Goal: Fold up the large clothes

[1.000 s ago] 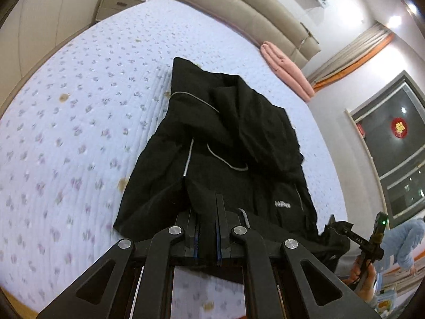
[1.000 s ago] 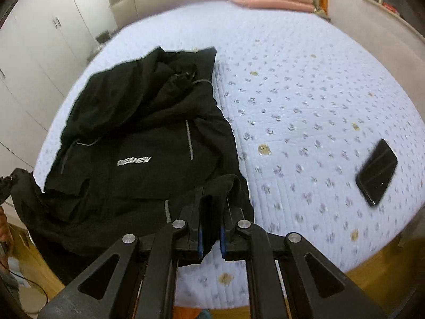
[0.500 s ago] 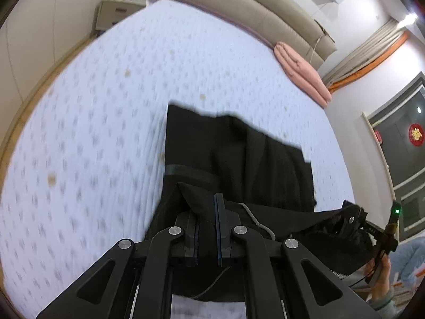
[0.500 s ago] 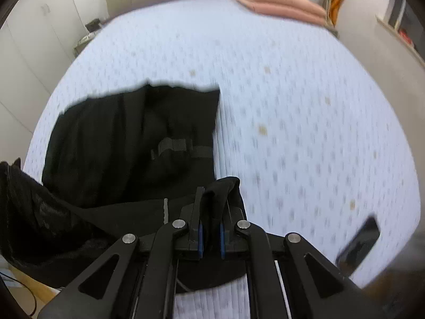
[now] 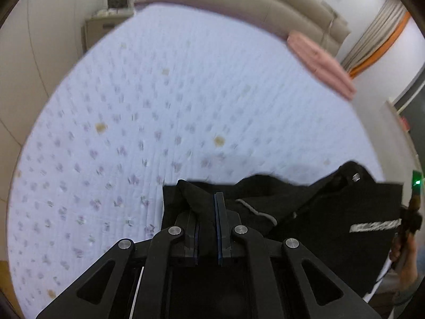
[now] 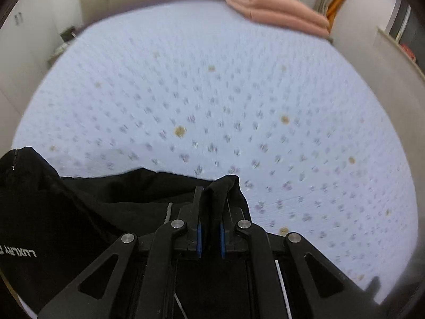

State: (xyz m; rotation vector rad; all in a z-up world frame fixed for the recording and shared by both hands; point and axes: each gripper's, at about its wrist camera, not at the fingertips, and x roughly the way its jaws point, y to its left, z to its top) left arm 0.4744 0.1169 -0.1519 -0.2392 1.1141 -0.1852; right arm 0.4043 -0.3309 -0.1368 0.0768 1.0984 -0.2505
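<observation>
A large black jacket [image 5: 332, 212] with white lettering hangs stretched between both grippers over the near part of a bed [image 5: 186, 93] with a pale floral quilt. My left gripper [image 5: 212, 199] is shut on one edge of the jacket, cloth bunched around its fingers. My right gripper [image 6: 209, 194] is shut on the other edge of the black jacket [image 6: 93, 207], a fold of cloth pinched between the pads. In the left wrist view the right gripper and the hand holding it show at the far right edge [image 5: 409, 218]. The jacket's lower part is hidden below the grippers.
A folded pink blanket [image 5: 318, 63] [image 6: 276, 13] lies at the far end of the bed by the beige headboard [image 5: 252, 2]. A nightstand [image 5: 106, 24] stands at the far left corner. White wardrobes [image 6: 24, 40] line the left side. A window ledge [image 6: 393, 45] is on the right.
Both grippers have swept forward over the bed with the jacket's edge. The jacket, spread flat before them a second ago, is now folded over and bunched beneath the fingers; the phone has left view.
</observation>
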